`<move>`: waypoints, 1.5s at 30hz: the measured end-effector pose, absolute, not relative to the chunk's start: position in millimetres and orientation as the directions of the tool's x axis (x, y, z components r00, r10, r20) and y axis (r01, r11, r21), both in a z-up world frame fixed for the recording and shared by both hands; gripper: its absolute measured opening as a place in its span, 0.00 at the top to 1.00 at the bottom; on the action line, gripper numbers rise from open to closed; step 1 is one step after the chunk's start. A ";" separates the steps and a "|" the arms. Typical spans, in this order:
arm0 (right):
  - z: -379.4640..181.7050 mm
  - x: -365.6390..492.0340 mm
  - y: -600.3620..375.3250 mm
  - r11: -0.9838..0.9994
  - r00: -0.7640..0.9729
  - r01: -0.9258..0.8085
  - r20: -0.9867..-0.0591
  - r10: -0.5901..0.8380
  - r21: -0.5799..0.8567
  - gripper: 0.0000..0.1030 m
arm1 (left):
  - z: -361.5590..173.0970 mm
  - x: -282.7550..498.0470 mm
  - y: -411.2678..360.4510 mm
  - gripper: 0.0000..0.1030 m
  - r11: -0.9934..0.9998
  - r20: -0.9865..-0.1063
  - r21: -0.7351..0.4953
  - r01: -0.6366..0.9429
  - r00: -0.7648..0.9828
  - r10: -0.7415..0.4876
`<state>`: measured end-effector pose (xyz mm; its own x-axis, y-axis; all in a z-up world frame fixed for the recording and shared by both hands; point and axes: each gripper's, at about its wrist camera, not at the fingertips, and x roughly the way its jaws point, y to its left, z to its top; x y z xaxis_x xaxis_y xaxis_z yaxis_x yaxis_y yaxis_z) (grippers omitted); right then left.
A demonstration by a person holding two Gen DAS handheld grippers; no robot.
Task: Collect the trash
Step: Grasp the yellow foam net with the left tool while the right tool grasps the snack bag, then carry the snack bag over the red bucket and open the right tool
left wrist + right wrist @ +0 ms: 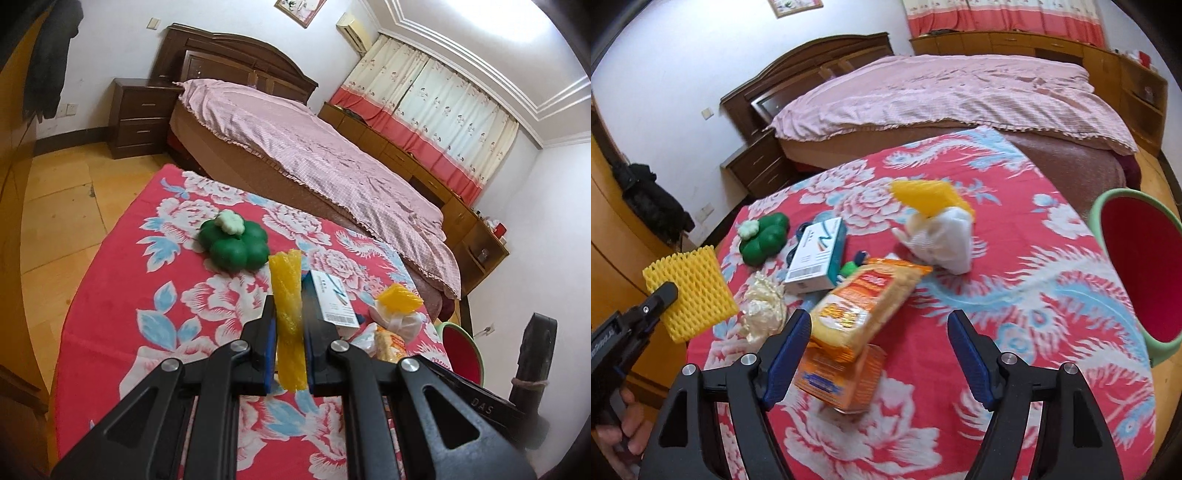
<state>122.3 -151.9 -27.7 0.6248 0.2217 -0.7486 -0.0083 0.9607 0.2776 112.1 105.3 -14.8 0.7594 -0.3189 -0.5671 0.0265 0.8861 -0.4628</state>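
Note:
My left gripper [288, 291] is shut on a yellow foam fruit net [286, 314], held above the red floral tablecloth [122, 295]. The right wrist view shows that gripper [661, 295] and the net [690, 291] at the left edge. My right gripper [879, 315] is open, low over the table. Between its jaws is an orange snack packet [868, 302], tilted and blurred. It sits close to the left finger [790, 339] and well clear of the right one. An orange box [842, 380] lies under it. A green bin with a red inside [1134, 266] stands off the table's right edge.
On the cloth are a green lobed toy [764, 238], a white and blue box [816, 262], a crumpled clear wrapper [762, 310], and a white bag with yellow foam [938, 229]. A bed with a pink cover [942, 96] stands behind the table.

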 end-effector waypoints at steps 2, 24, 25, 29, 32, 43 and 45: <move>-30.0 127.2 -145.2 0.962 0.615 -0.012 -0.756 0.222 0.273 0.25 | -16.5 110.5 108.4 0.89 0.882 -0.565 -0.470 0.025 0.759 -0.322; -44.2 138.1 -146.2 0.941 0.599 0.010 -0.755 0.265 0.338 0.49 | -24.8 108.8 97.7 0.89 0.873 -0.570 -0.485 0.055 0.737 -0.364; -43.7 136.1 -147.5 0.940 0.602 0.010 -0.753 0.267 0.341 0.49 | -24.2 108.4 96.7 0.89 0.873 -0.570 -0.484 0.058 0.737 -0.364; -37.9 126.1 -152.4 0.938 0.621 -0.001 -0.735 0.273 0.347 0.51 | -18.5 105.0 92.8 0.89 0.874 -0.560 -0.480 0.072 0.742 -0.368; -32.4 116.1 -156.4 0.935 0.634 -0.016 -0.720 0.283 0.353 0.54 | -13.9 102.3 90.0 0.89 0.874 -0.550 -0.478 0.085 0.748 -0.373; -22.6 82.2 -174.8 0.926 0.666 -0.031 -0.683 0.300 0.377 0.54 | 0.0 93.5 70.2 0.89 0.868 -0.531 -0.477 0.138 0.741 -0.410; -19.7 77.3 -179.9 0.925 0.674 -0.027 -0.677 0.297 0.379 0.54 | 2.1 93.0 64.6 0.89 0.866 -0.530 -0.476 0.151 0.737 -0.420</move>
